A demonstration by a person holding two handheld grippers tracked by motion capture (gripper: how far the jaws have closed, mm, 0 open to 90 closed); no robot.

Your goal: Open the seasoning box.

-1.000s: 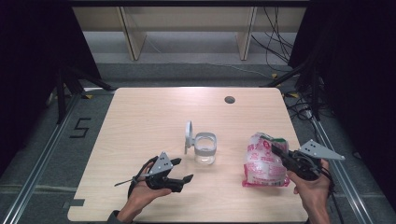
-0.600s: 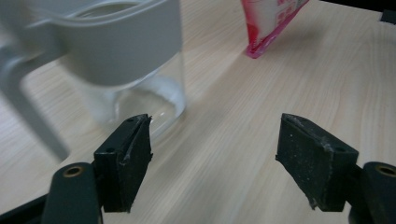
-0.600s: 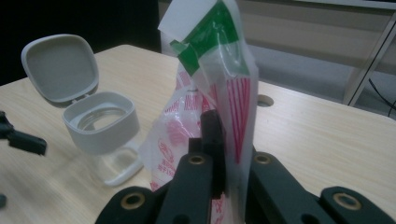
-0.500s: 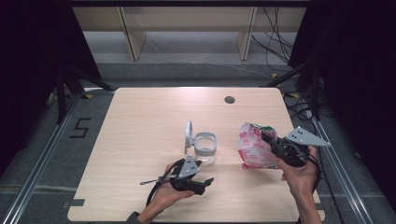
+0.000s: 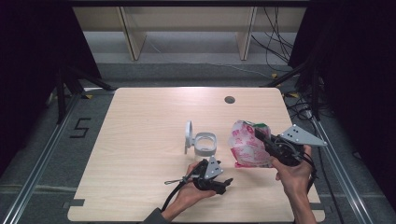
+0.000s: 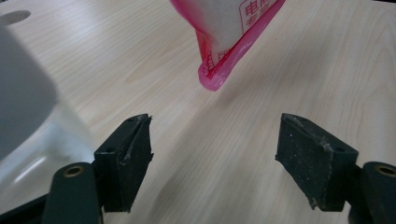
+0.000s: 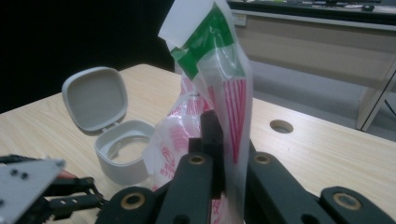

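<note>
I am holding the bag (image 7: pixel 219 107) pinched tight in my right gripper (image 5: pixel 264 140), its bottom corner hanging clear of the table (image 5: pixel 140 140). My left gripper (image 6: pixel 215 158) is gaping wide with nothing in it, near the jar (image 5: pixel 204 143), which sits left of the bag with its lid (image 5: pixel 188 135) flipped up. I am worrying that the thin film could slide out of the jaws, or that my left gripper could knock the light jar.

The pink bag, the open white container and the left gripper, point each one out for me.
pink bag (image 5: pixel 247 147), high view, its printed front.
white container (image 5: pixel 205 143), high view, its rim.
left gripper (image 6: pixel 215 163), left gripper view, midway between its open jaws.
</note>
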